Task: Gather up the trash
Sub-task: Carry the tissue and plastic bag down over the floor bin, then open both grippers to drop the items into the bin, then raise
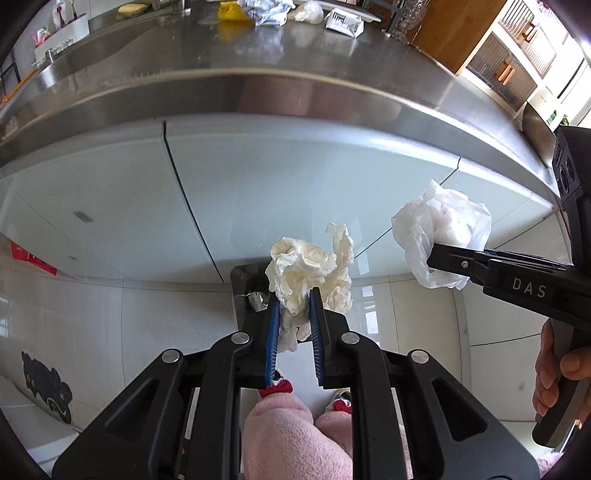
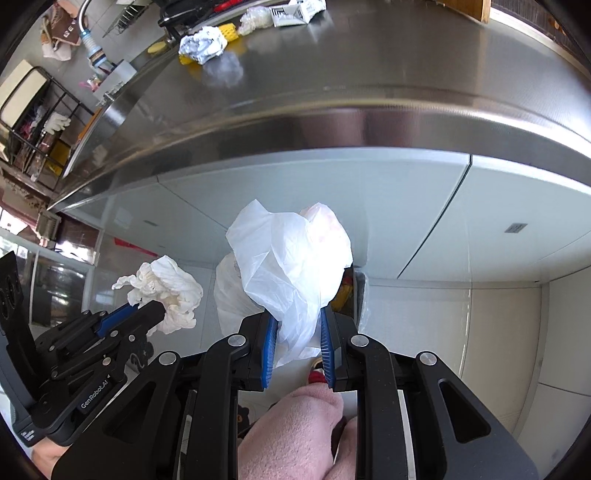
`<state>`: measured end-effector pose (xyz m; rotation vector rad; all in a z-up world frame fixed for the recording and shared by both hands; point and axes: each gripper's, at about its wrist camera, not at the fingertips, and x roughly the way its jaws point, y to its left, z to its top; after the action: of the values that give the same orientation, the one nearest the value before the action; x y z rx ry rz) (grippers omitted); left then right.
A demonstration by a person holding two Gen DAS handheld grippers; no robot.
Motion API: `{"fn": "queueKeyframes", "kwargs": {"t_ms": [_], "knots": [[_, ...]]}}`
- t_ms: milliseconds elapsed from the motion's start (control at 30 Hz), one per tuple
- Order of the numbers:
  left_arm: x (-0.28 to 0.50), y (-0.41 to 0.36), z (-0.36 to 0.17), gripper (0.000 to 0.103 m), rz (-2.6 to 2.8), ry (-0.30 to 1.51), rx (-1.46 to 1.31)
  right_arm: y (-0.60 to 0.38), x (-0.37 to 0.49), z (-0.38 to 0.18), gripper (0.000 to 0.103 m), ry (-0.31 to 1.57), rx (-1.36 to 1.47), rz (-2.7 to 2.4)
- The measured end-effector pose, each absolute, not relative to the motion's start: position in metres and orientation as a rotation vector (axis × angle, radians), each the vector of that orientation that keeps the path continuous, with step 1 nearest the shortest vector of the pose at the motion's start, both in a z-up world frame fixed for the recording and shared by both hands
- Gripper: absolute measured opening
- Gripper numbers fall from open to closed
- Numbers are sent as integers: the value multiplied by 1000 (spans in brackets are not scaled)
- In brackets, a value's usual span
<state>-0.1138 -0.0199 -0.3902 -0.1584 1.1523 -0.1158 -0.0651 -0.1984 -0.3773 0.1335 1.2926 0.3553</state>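
Observation:
My left gripper [image 1: 294, 297] is shut on a crumpled cream paper towel [image 1: 306, 266], held in front of the white cabinet doors below the counter. My right gripper [image 2: 298, 317] is shut on a thin white plastic bag [image 2: 291, 258] that balloons above its blue pads. Each wrist view also shows the other hand: the right gripper [image 1: 437, 256] with its bag [image 1: 439, 229] at the right, the left gripper [image 2: 157, 308] with the towel [image 2: 166, 288] at the left. Under both loads stands a grey trash bin [image 1: 242, 284], its white liner [image 2: 231, 295] partly hidden by the bag.
The steel counter [image 2: 332, 74] overhangs the cabinets and carries more litter: a crumpled paper ball [image 2: 203, 46], a yellow sponge [image 2: 229, 31] and a flattened white carton [image 1: 343, 22]. The person's pink-clad legs [image 1: 291, 432] stand below, on a pale tiled floor [image 1: 424, 317].

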Motion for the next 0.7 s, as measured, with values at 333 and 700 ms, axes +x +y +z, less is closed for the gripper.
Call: {"fn": "queueKeyframes", "kwargs": {"t_ms": [333, 700], "knots": [[-104, -12, -496, 14, -142, 1261, -138, -181, -50, -475, 22, 1386, 143, 282], [-74, -12, -578, 14, -180, 1337, -139, -166, -21, -556, 24, 1470, 188, 210]]}}
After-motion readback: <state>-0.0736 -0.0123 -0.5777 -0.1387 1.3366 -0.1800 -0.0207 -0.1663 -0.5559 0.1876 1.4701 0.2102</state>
